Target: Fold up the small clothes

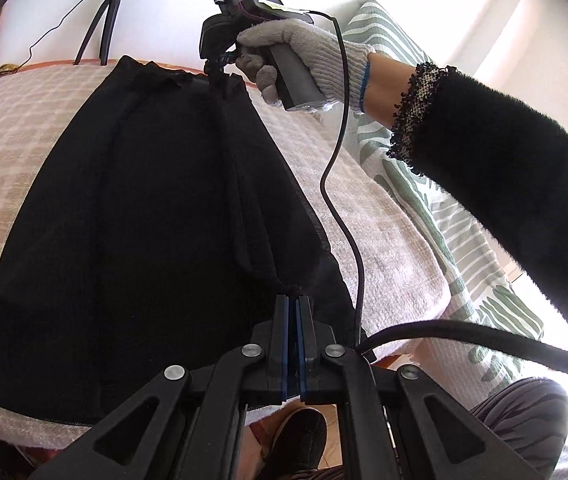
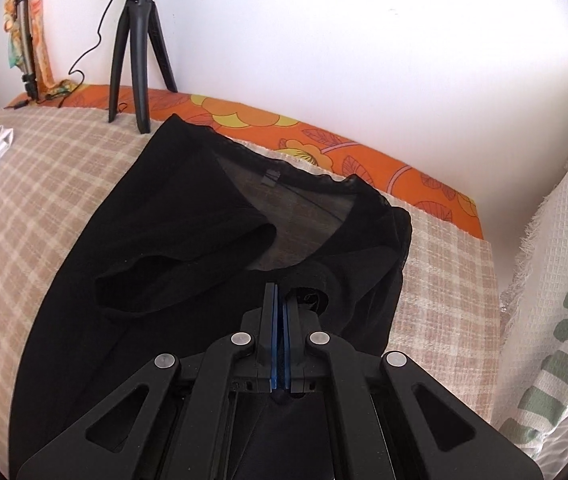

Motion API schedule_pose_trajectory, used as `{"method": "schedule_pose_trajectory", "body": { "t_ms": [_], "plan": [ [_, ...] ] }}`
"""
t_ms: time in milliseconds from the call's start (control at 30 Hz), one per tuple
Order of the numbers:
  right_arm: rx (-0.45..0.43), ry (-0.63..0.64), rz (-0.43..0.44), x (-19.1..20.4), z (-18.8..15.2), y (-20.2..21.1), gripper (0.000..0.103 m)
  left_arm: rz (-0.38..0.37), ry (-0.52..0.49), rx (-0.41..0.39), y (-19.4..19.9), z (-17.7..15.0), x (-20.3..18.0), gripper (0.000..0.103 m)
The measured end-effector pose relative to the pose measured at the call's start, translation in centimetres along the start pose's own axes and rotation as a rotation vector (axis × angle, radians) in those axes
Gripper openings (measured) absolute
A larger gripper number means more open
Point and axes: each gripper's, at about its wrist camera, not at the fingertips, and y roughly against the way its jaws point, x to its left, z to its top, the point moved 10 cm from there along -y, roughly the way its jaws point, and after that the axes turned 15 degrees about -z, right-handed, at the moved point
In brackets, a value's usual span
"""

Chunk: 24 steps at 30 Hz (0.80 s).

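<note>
Garment (image 1: 132,216), black and sheer, lies on the checked blanket (image 1: 384,240), its long axis running 6 to 12 o'clock, neckline toward 12. Left gripper (image 1: 294,300) is clenched on its near edge at 6; right gripper (image 2: 280,288) pinches fabric beside the neckline.

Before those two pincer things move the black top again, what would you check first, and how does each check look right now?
1. Left gripper jaws shut on the black garment: ok.
2. Right gripper jaws shut on the fabric: ok.
3. Garment lies on the checked blanket, none over the edge: cannot tell.
4. Black cable clear of the garment: not ok, it hangs along the fold's edge.
5. Tripod apart from the garment: ok.
</note>
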Motion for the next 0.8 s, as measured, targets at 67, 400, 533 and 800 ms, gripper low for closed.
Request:
{"method": "schedule_pose_trajectory", "body": {
  "t_ms": [67, 400, 533, 800],
  "plan": [
    [-0.002, 0.003, 0.017, 0.6, -0.1, -0.1, 0.0, 0.015, -0.01, 0.001, 0.4, -0.5, 0.3, 0.0],
    [-0.036, -0.275, 0.319, -4.7, 0.0, 4.3, 0.021, 0.059, -0.052, 0.021, 3.7, -0.6, 1.5, 0.028],
    [-0.012, -0.385, 0.262, -9.2, -2.0, 4.2, 0.021, 0.091, -0.036, 0.019, 6.0, -0.7, 2.8, 0.029],
    [0.026, -0.416, 0.234, -11.2, -9.3, 7.6, 0.021, 0.19, -0.059, -0.012, 11.3, -0.4, 5.7, 0.032]
  ]
}}
